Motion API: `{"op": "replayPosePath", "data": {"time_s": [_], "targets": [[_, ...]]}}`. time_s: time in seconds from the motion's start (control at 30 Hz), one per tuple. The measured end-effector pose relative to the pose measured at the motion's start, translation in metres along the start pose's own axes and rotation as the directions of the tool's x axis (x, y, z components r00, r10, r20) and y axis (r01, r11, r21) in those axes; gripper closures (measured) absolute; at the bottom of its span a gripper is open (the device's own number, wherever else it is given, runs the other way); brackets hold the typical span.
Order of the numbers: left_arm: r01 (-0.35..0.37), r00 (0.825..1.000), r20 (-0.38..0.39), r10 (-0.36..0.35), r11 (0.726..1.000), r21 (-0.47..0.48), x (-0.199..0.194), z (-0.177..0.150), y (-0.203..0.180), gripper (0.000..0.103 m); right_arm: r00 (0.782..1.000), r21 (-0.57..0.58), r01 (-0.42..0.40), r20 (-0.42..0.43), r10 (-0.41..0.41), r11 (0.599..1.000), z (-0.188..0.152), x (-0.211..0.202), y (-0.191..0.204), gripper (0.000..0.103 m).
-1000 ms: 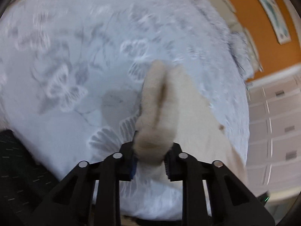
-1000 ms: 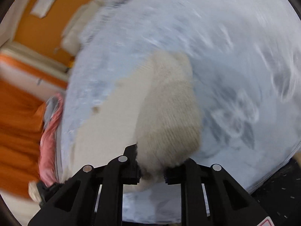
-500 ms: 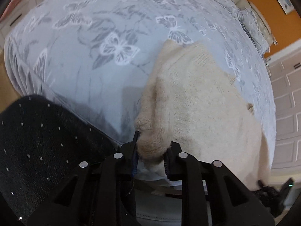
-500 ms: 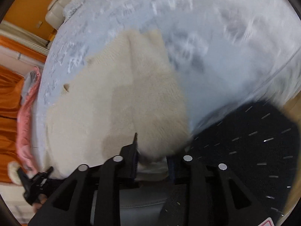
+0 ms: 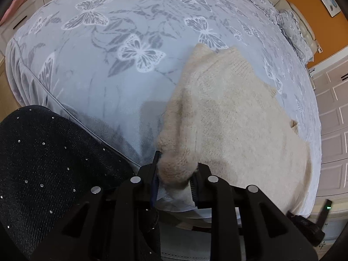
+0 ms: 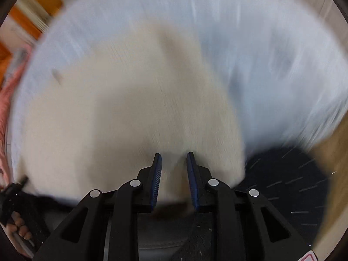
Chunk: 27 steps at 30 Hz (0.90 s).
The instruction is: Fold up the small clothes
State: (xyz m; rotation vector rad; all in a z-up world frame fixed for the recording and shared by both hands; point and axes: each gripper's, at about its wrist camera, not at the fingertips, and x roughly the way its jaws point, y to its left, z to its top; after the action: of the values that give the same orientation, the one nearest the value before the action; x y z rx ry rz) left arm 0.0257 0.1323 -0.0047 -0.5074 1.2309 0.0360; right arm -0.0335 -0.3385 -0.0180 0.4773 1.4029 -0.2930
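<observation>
Lower centre of left wrist view: left gripper pinches corner of cream fuzzy knit sweater, likely pinning it flat on pale blue butterfly-print bedspread. Right view blurred; right gripper parted, empty, over sweater's near edge.

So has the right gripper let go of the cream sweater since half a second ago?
Yes. The right gripper gripped a bunched fold then; now its jaws stand apart with the sweater lying behind them on the bedspread. The frame is blurred, so it is moving.
</observation>
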Motion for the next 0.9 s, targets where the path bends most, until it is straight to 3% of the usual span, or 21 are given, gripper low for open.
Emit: {"op": "replayPosePath", "data": {"time_s": [0.07,0.17,0.27,0.4,0.5,0.53,0.57,0.7,0.77,0.83,0.9], "targets": [[0.008,1.0,-0.002,-0.008,1.0,-0.009,0.0,0.0,0.003,0.077,1.0,0.048,-0.022,-0.005,0.022,0.999,0.003,-0.004,-0.004,0.087],[0.016,1.0,-0.001,-0.016,1.0,-0.015,0.001,0.0,0.003,0.076,0.993,0.058,-0.075,0.093,0.069,0.996,0.005,-0.034,0.004,0.082],[0.004,1.0,0.001,-0.004,1.0,-0.009,0.003,0.0,0.0,0.076,0.97,-0.1,-0.173,0.154,0.187,0.98,0.007,-0.062,0.055,0.08],[-0.008,1.0,0.009,0.008,1.0,-0.006,0.003,-0.001,-0.001,0.074,0.969,-0.323,-0.191,0.091,0.231,0.927,-0.005,-0.048,0.134,0.08],[-0.002,1.0,0.006,0.002,1.0,-0.01,0.004,0.0,0.002,0.073,0.99,-0.418,-0.131,-0.013,0.138,0.899,-0.015,0.005,0.174,0.08],[0.002,1.0,0.003,-0.002,1.0,-0.013,0.004,0.0,0.003,0.072,0.994,-0.426,-0.106,-0.026,0.104,0.898,-0.018,0.025,0.176,0.08],[0.005,1.0,0.004,-0.005,1.0,-0.015,0.004,0.0,0.003,0.07,0.992,-0.431,-0.102,0.025,0.125,0.896,-0.019,0.027,0.176,0.08],[0.015,1.0,-0.001,-0.015,1.0,-0.019,0.006,0.004,0.003,0.07,0.99,-0.392,-0.138,-0.021,0.142,0.91,-0.011,0.016,0.167,0.08],[0.049,0.999,0.02,-0.048,0.999,-0.018,-0.003,0.005,-0.002,0.08,0.982,-0.356,-0.182,-0.021,0.187,0.917,-0.011,0.003,0.153,0.08],[0.092,0.994,0.065,-0.093,0.995,0.025,-0.023,0.003,-0.016,0.082,0.973,-0.313,-0.214,0.011,0.229,0.925,-0.019,-0.012,0.14,0.078],[0.118,0.985,0.11,-0.132,0.985,0.125,-0.05,-0.001,-0.044,0.084,0.96,-0.277,-0.254,0.045,0.277,0.927,-0.028,-0.026,0.117,0.072]]}}
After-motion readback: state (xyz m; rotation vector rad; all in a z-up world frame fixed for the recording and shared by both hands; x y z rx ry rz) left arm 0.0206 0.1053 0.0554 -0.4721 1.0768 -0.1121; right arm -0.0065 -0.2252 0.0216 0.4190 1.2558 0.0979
